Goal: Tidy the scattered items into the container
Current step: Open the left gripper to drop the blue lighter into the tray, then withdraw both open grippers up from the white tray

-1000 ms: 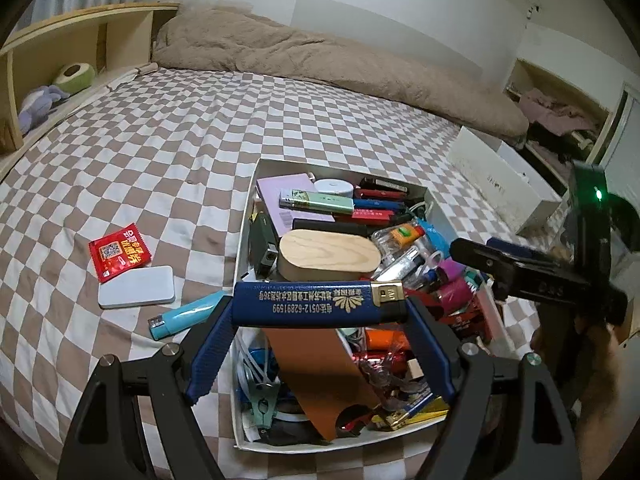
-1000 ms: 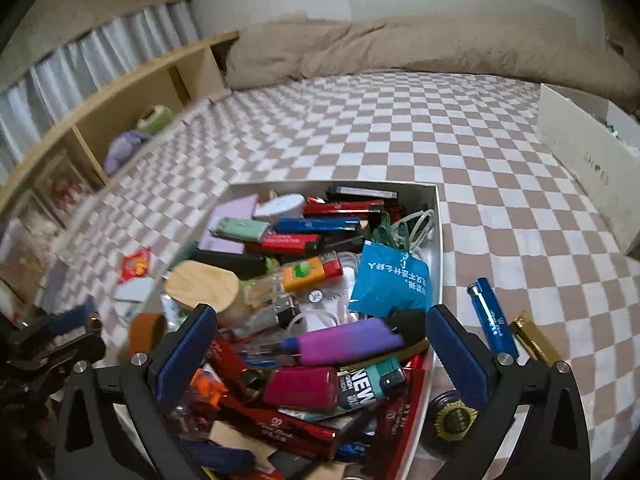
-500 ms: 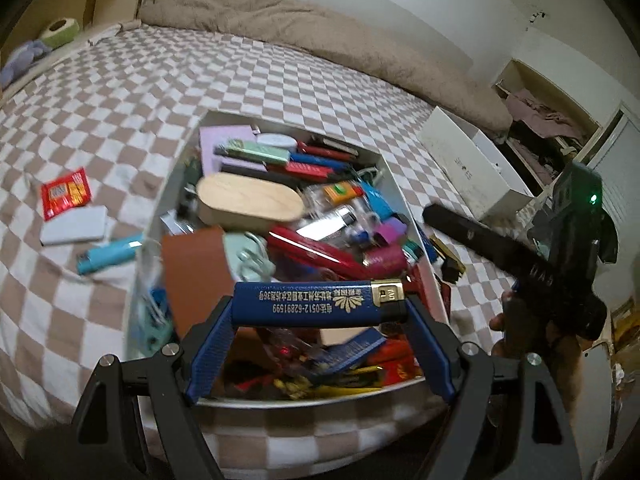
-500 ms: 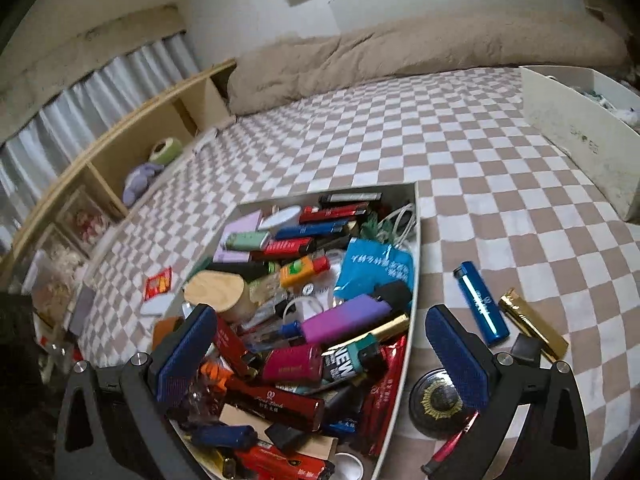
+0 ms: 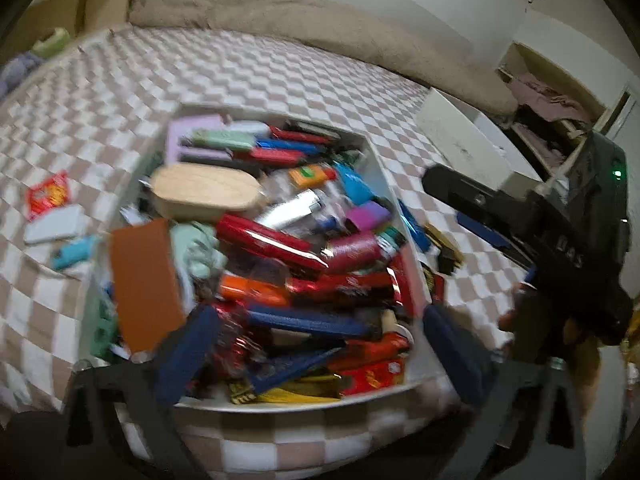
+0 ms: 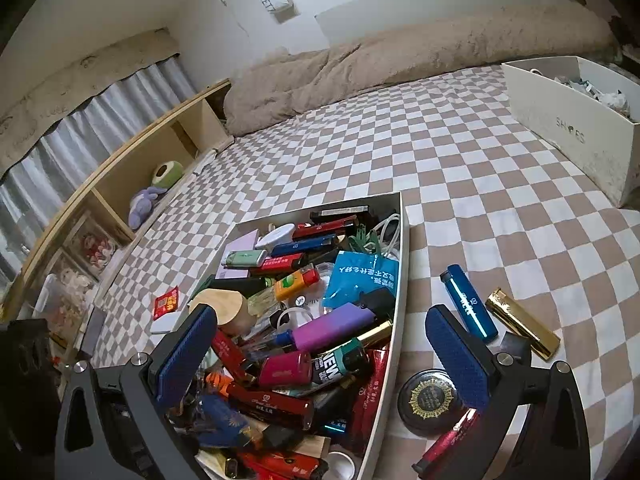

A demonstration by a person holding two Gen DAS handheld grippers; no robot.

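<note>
The left gripper [image 5: 316, 344] is being held over the near end of the white container [image 5: 376, 168], its jaws opening wide; a dark blue lighter [image 5: 308, 322] is seen lying loose on the heap between the blue pads, which are not pressing on it. The view is being blurred by motion, so finer contact cannot be told. The container is resting on the checked bedspread [image 6: 460, 168] toward its near edge and is being filled to the brim with lighters, packets and a wooden oval lid [image 5: 204, 192]. The right gripper [image 6: 320, 356] is being held with jaws spread wide and nothing gripped, one pad over the container's contents and the other over the bedspread just outside the container's right wall. Outside that wall, scattered items are lying on the bedspread: a blue lighter [image 6: 468, 306], a gold lighter [image 6: 522, 324] beside it, a round black tin [image 6: 430, 398] and a red lighter [image 6: 448, 440] near the right pad. On the container's other side, a red packet [image 5: 46, 196], a white flat case [image 5: 54, 224] and a teal lighter [image 5: 74, 252] are lying apart from it. A second white box [image 6: 572, 136] is standing at the bedspread's far right edge.
</note>
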